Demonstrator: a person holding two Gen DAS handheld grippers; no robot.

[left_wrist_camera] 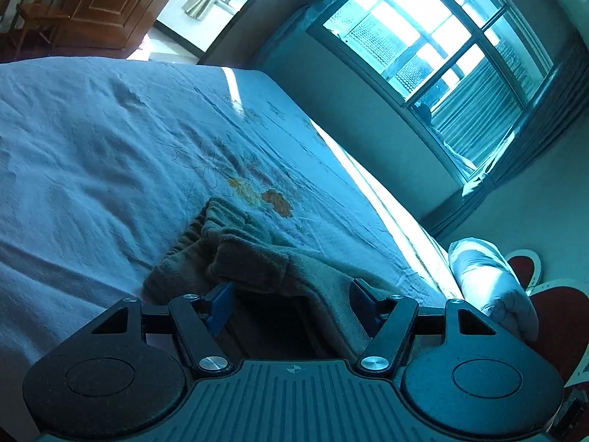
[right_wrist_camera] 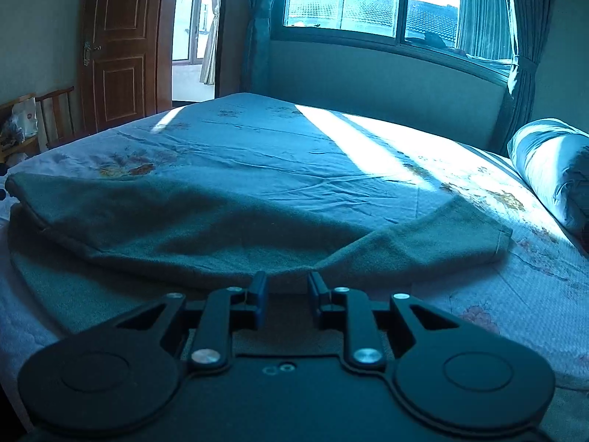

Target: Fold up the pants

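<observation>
In the left wrist view, the left gripper (left_wrist_camera: pixel 291 294) hangs low over the bed (left_wrist_camera: pixel 92 154), and its two blue pads stand wide apart with nothing pressed between them. The pants (left_wrist_camera: pixel 235 254), of a soft brown-grey fleece, lie bunched on the sheet just in front of the fingers, and one flap of the cloth runs down between the open jaws without being pinched. Beyond the pants the sheet shows a printed flower pattern (left_wrist_camera: pixel 257 191). A rolled pillow (left_wrist_camera: pixel 486 276) lies at the right edge of the bed, beside a red and white headboard (left_wrist_camera: pixel 552 294). Behind the bed there is a large window (left_wrist_camera: pixel 441 55) with a curtain, and at the far left a wooden door (left_wrist_camera: pixel 110 0). In the right wrist view, the right gripper (right_wrist_camera: pixel 287 294) is close to the near edge of the pants (right_wrist_camera: pixel 221 232), which here spread wide across the bed (right_wrist_camera: pixel 294 154) in a long low fold. Its jaws stand only a little apart, and the edge of the cloth lies just in front of them; I cannot tell if the pads press on it. A pillow (right_wrist_camera: pixel 552 169) lies at the right, a wooden chair (right_wrist_camera: pixel 55 110) stands at the left near the door (right_wrist_camera: pixel 117 48), and the window (right_wrist_camera: pixel 368 0) is behind.
</observation>
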